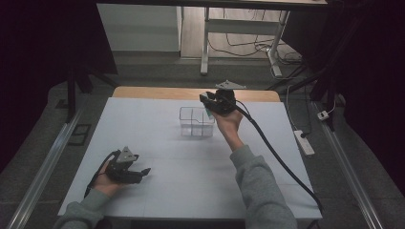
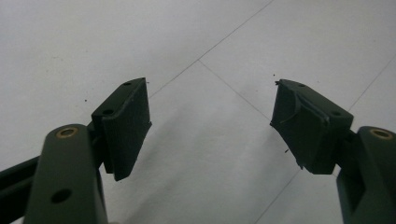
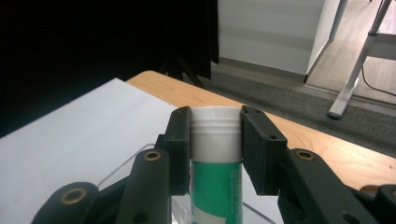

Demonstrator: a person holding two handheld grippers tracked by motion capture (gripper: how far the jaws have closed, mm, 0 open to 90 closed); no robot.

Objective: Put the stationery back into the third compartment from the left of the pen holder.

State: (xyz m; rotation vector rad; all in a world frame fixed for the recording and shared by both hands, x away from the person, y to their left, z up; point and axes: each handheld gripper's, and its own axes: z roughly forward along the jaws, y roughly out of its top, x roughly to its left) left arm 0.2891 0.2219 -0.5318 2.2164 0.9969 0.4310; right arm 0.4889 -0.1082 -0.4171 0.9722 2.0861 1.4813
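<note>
1. Surface: a white sheet [image 1: 191, 171] covers the table [image 1: 143, 92]; a strip of bare wood shows along the far edge at 12 o'clock. Thin seam lines cross the sheet in the left gripper view
2. Room: dark walls stand at 9 and 3 o'clock. Grey carpet surrounds the table. White desk legs [image 1: 205, 43] and loose cables lie beyond at 12 to 1 o'clock. A power strip [image 1: 304, 142] lies on the floor at 3 o'clock
3. Left gripper [image 1: 139, 173]: held low over the sheet at 8 o'clock; jaws stand wide apart with nothing between them
4. Right gripper [image 1: 208, 103]: held above the clear box [image 1: 196, 122] just past table centre; jaws clamp the white ribbed cap of a green tube [image 3: 217, 140]
5. Tube position: upright between the jaws, lower end over the box
6. Box: clear, divided into compartments; which compartment lies under the tube cannot be told
7. Obscured: the tube's lower end is cut off by the frame edge; its label print is unreadable; in the high view the tube is mostly hidden by the right gripper
</note>
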